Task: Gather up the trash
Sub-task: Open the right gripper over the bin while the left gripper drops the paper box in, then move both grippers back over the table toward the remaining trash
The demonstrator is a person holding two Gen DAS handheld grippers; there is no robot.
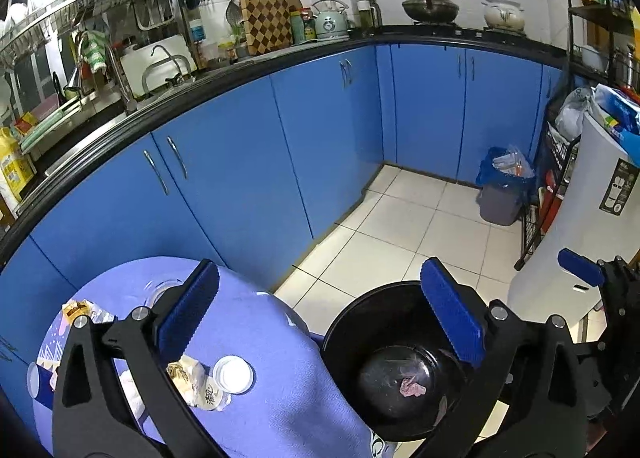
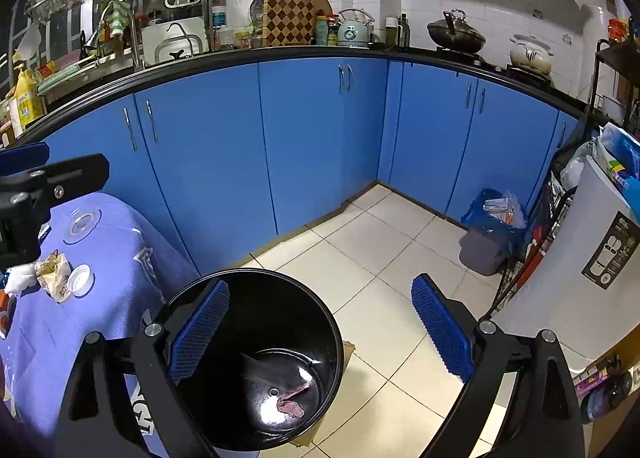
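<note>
Jaws: left gripper (image 1: 320,322) spread wide with nothing between its ribbed blue pads; right gripper (image 2: 320,338) equally wide and bare, waffle-textured pads apart.
Bin: round glossy black bucket (image 1: 340,338) on the floor beside the table, under both grippers; a crumpled pink scrap (image 1: 412,389) lies on its shiny bottom.
Table: lilac woven cloth (image 1: 272,338) draped over a round top; a crinkled beige wrapper (image 1: 188,374) touches a flat white plastic lid (image 1: 233,374).
Floor: smooth pale square tiles (image 1: 400,226).
Far corner: grey bin with blue liner (image 1: 500,194), stuffed full, against flat blue cabinet doors (image 1: 240,162).
</note>
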